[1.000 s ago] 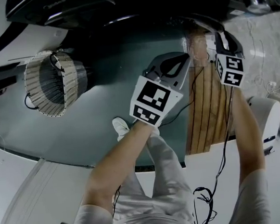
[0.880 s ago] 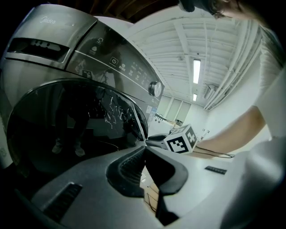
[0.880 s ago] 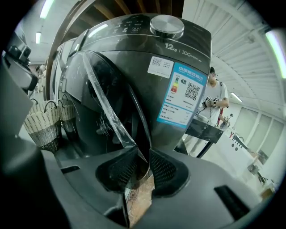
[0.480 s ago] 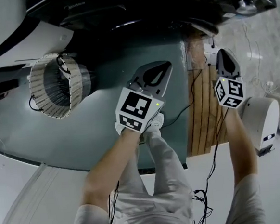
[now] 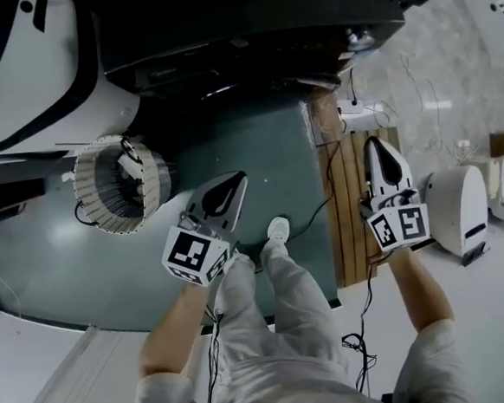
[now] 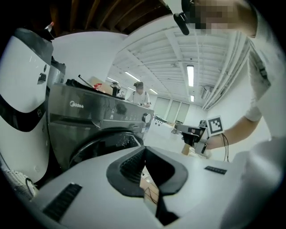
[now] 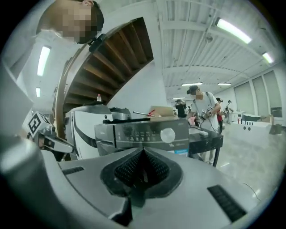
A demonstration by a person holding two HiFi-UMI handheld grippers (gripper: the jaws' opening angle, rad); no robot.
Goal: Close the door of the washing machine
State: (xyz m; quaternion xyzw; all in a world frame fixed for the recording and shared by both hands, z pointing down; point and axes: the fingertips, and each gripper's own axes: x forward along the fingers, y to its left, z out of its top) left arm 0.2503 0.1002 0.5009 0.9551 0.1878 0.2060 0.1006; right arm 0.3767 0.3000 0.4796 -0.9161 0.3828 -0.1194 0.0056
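The round dark-glass door (image 6: 105, 144) sits on the front of the dark grey front-loading washing machine (image 6: 98, 114), below its control strip and silver dial (image 6: 145, 117). In the left gripper view the door appears to lie against the front, though the lower part is hidden behind the tool's body. In the head view the machine (image 5: 247, 23) stands at the top of the picture, and the door cannot be made out from above.

The left tool (image 5: 231, 184) points toward the machine's front. Its jaws are pressed together with nothing between them (image 6: 144, 154). The right tool (image 5: 378, 149) is held off to the right over brown wooden planks (image 5: 344, 206). Its ribbed pads also meet with nothing between them (image 7: 143, 166). Neither tool touches the machine.

Left of the machine stands a white appliance with a black band (image 5: 42, 74). A pale woven basket (image 5: 112, 185) lies on its side on the dark green floor sheet (image 5: 48, 256). The person's light trousers (image 5: 288, 324) and white shoe (image 5: 278, 231) show between the arms. A small white device (image 5: 457, 210) stands on the floor to the right, and other people (image 7: 203, 107) stand in the hall behind.
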